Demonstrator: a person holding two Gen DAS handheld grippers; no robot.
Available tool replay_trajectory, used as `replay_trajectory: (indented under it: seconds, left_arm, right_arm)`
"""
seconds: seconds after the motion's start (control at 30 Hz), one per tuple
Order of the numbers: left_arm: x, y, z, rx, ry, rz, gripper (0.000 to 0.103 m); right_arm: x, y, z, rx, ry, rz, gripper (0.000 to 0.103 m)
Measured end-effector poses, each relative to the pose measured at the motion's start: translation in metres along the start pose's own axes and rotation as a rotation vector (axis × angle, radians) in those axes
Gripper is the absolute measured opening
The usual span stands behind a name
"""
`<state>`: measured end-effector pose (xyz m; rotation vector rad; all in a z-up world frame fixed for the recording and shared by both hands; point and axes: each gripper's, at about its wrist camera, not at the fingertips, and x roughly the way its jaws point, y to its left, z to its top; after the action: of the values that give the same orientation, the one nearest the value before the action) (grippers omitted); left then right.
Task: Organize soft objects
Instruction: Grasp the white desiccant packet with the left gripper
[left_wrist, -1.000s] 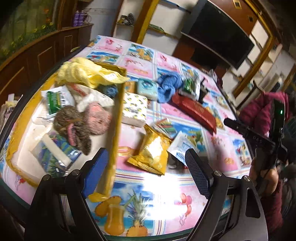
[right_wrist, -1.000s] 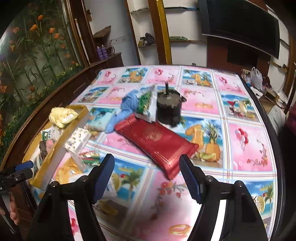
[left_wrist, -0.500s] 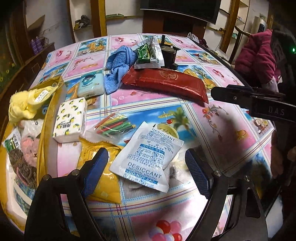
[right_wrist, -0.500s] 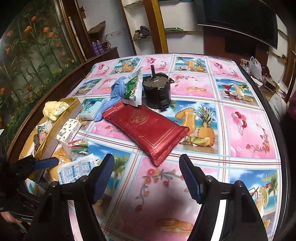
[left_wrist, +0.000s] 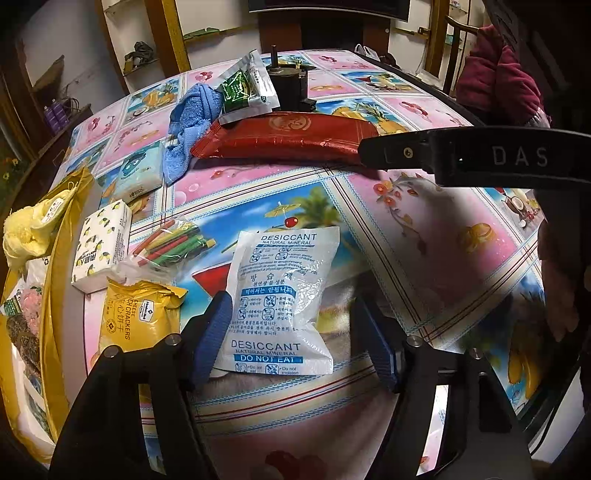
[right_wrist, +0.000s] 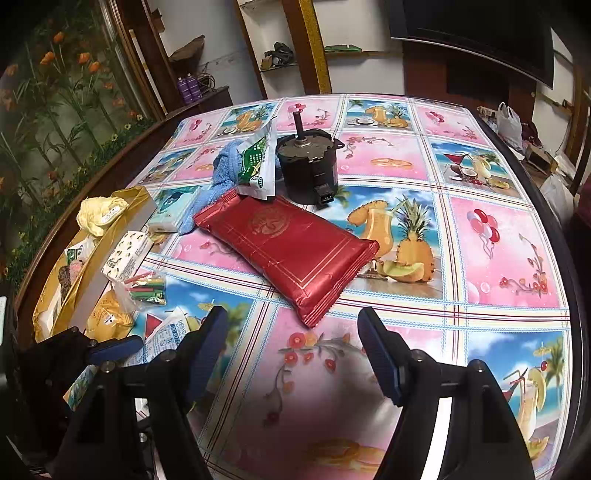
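The bench (right_wrist: 498, 258) has a cloth with pink and blue fruit pictures. On it lie a red packet (right_wrist: 288, 251), a black motor (right_wrist: 308, 168), a blue towel (left_wrist: 188, 122) and a green and white sachet (left_wrist: 245, 86) leaning by the motor. Nearer are a white desiccant bag (left_wrist: 279, 299), a yellow cracker packet (left_wrist: 138, 314), a bag of coloured sticks (left_wrist: 171, 242), two tissue packs (left_wrist: 101, 251) and a gold tray (right_wrist: 129, 210) at the left edge.

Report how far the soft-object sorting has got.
Done: the yellow cloth and some packets lie in the gold tray. In hand: the left tool, jaws just closing, straddles the desiccant bag, not yet gripping. Left: cracker pack, tissue pack, blue towel, red pouch. The right tool is open.
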<state>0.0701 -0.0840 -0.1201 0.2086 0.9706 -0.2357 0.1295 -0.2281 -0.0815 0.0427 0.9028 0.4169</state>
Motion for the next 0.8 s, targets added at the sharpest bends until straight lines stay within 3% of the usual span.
replay_trajectory:
  seconds: [0.1, 0.33, 0.43, 0.57, 0.63, 0.7, 0.77, 0.8]
  left_arm:
    - [-0.001, -0.002, 0.0, 0.001, -0.006, -0.003, 0.063]
    - [-0.011, 0.0, 0.0, -0.013, -0.051, -0.055, 0.033]
    - [-0.022, 0.005, -0.002, -0.026, -0.078, -0.075, 0.032]
    - [-0.031, 0.01, -0.007, -0.041, -0.086, -0.163, 0.032]
    - [-0.032, 0.009, -0.006, -0.029, -0.084, -0.161, 0.034]
    - [-0.031, 0.006, -0.003, 0.008, -0.089, -0.124, 0.043]
    - [-0.025, 0.0, 0.001, 0.054, -0.088, -0.071, 0.065]
    - [-0.021, -0.001, 0.003, 0.072, -0.084, -0.048, 0.066]
  right_arm:
    - [0.002, 0.001, 0.0, -0.007, 0.004, 0.0, 0.072]
    - [0.005, 0.002, 0.001, -0.01, 0.011, -0.01, 0.072]
    - [0.006, 0.002, 0.001, -0.012, 0.014, -0.016, 0.072]
    - [0.005, 0.0, 0.003, -0.008, 0.011, -0.016, 0.073]
    - [0.004, -0.002, 0.004, -0.001, 0.008, -0.015, 0.073]
    - [0.003, -0.003, 0.005, 0.004, 0.005, -0.013, 0.073]
    - [0.0, -0.004, 0.005, 0.007, 0.0, -0.009, 0.073]
    - [-0.002, -0.005, 0.006, 0.009, -0.005, -0.007, 0.073]
